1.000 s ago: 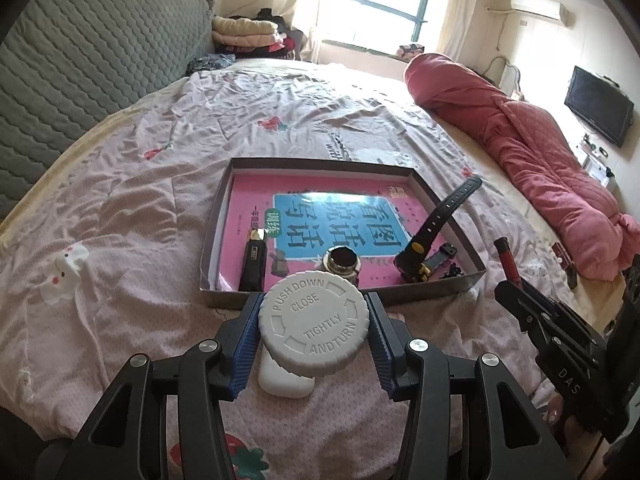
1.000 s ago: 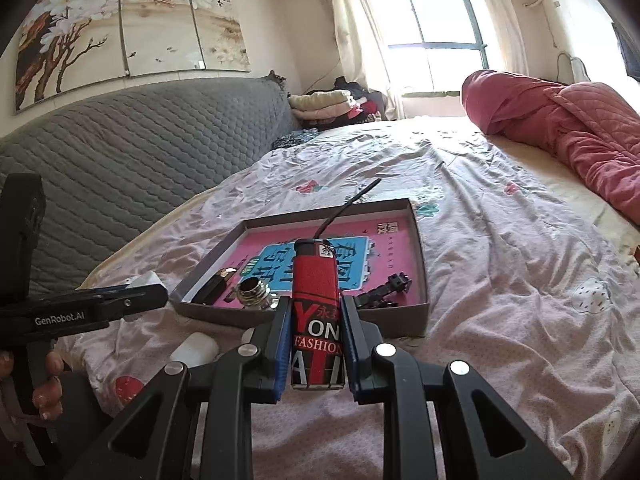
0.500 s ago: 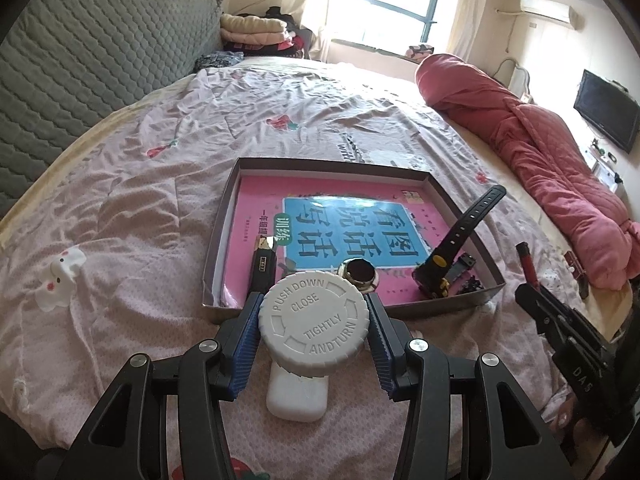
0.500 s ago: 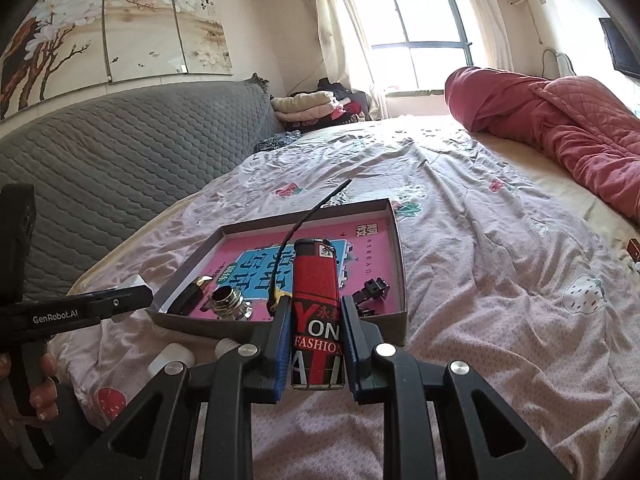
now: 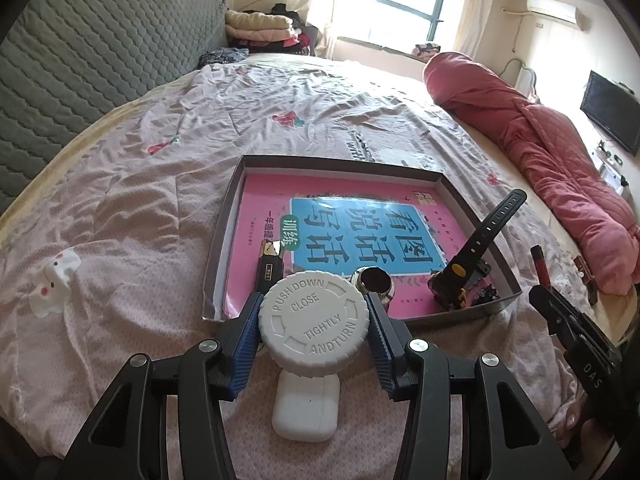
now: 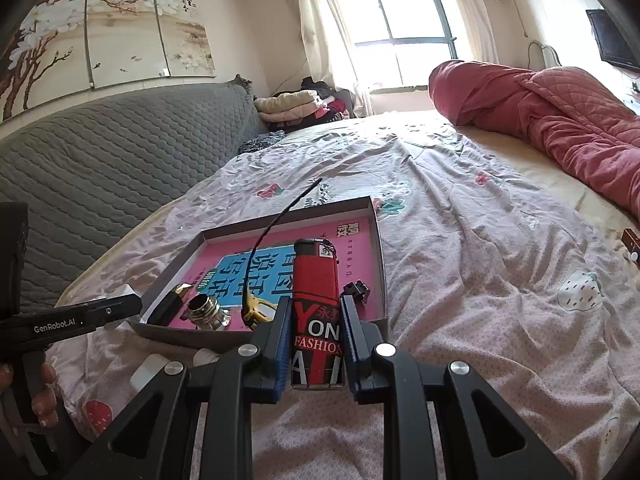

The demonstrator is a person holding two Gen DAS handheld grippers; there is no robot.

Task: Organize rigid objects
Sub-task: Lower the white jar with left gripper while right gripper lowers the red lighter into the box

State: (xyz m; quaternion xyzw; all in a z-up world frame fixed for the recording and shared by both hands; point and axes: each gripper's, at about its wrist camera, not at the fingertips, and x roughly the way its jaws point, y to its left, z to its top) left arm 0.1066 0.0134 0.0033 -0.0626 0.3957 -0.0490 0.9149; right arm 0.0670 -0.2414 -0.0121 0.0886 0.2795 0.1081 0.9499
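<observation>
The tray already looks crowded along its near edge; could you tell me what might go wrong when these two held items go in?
The white cap could knock the metal fitting or black lighter beside it. The red lighter could catch the upright watch strap, tipping the watch.

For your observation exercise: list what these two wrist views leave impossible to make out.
- White bottle, left wrist: its cap hides the body.
- White earbud case, right wrist: mostly hidden behind the right gripper.
- Red lighter, right wrist: pads cover its side lettering.
</observation>
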